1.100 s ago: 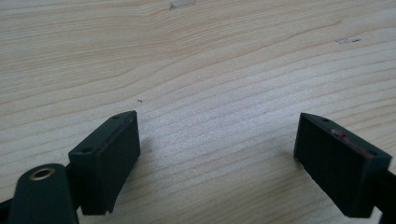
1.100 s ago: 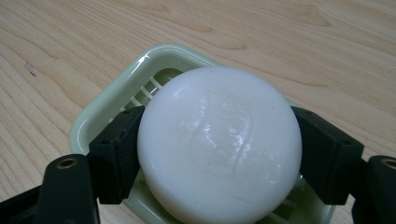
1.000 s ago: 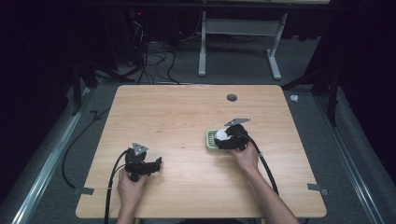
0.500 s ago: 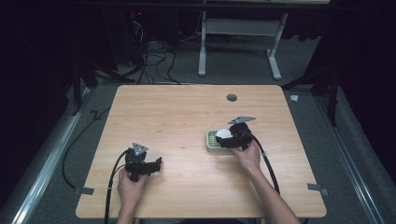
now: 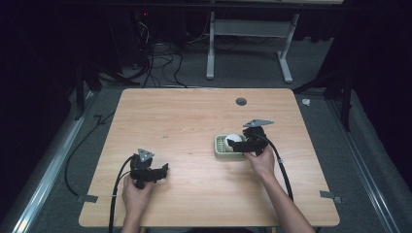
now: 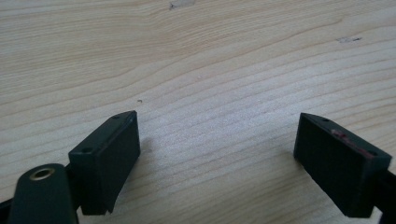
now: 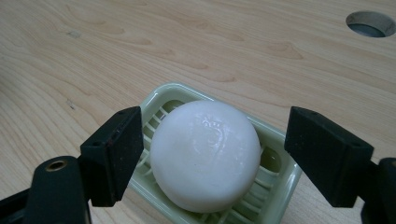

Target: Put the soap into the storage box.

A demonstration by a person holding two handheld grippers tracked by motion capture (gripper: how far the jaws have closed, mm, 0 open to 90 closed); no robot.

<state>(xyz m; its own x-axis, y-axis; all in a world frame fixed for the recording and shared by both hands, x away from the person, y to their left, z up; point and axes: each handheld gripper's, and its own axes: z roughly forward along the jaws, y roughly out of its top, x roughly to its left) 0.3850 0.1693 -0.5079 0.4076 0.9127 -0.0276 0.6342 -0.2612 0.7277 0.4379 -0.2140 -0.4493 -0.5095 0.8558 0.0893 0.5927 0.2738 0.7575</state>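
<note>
Soap bar point(image 7: 205, 156), round and white, sits in pale green slotted soap dish point(image 7: 280, 186) on wooden table point(image 5: 184, 121). Right gripper point(image 7: 212, 158) at dish, jaws spread wide either side of soap, neither touching it, holding nothing. Left gripper point(image 5: 145, 170) well apart from dish, toward table's near left, jaws spread wide over bare wood, empty. Round cable hole point(image 5: 241, 101) beyond dish.

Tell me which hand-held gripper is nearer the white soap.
Right. The right hand-held gripper has its open jaws on either side of the white soap in the green dish; the left hand-held gripper sits far across the table, open.
</note>
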